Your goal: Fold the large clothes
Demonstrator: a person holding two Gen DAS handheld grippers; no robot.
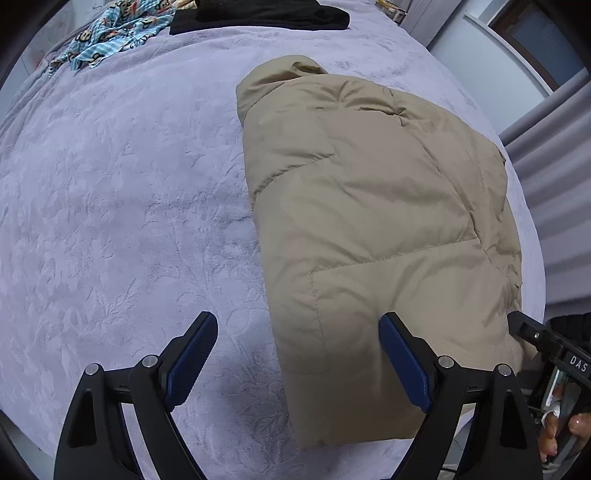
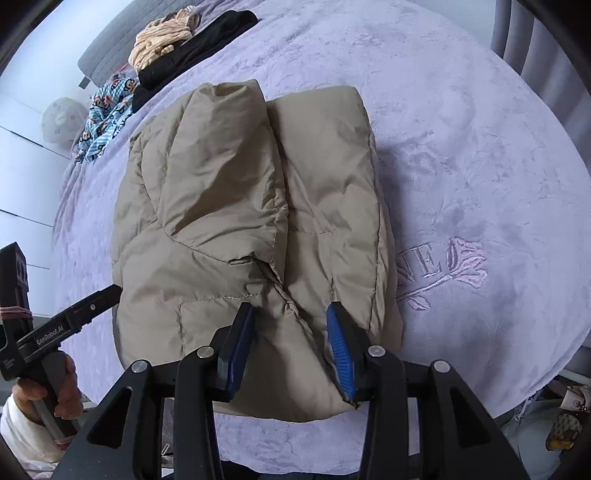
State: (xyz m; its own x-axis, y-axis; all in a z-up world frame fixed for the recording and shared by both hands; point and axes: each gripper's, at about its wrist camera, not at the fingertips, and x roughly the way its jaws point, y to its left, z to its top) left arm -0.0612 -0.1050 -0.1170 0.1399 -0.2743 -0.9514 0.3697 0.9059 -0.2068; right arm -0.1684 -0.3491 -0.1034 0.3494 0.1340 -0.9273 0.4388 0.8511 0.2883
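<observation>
Currently we hold the right gripper [image 2: 290,332] over the near end of the tan puffer jacket [image 2: 240,206], jaws part open with a ridge of fabric between them; whether the pads press it we cannot tell from the right wrist view. The left gripper [image 1: 299,354] stands wide open, empty, straddling the jacket's left edge w/ one finger over the lavender bedspread [image 1: 110,184].

The jacket lies on the bedspread, sleeves folded in, meeting along a centre seam.

Procedure, as we judge it:
1. Seat both grippers on the near hem, approx. symmetric about the seam.
2. Bite deep; puffy fill slips from shallow grips.
3. Lift low, carry the hem toward the collar end, keeping sleeves tucked.
4. Release only after edges align, then press out trapped air.

Keep clear of the patterned cloth [image 1: 110,29] and black garment [image 1: 266,14] at the far side.
</observation>
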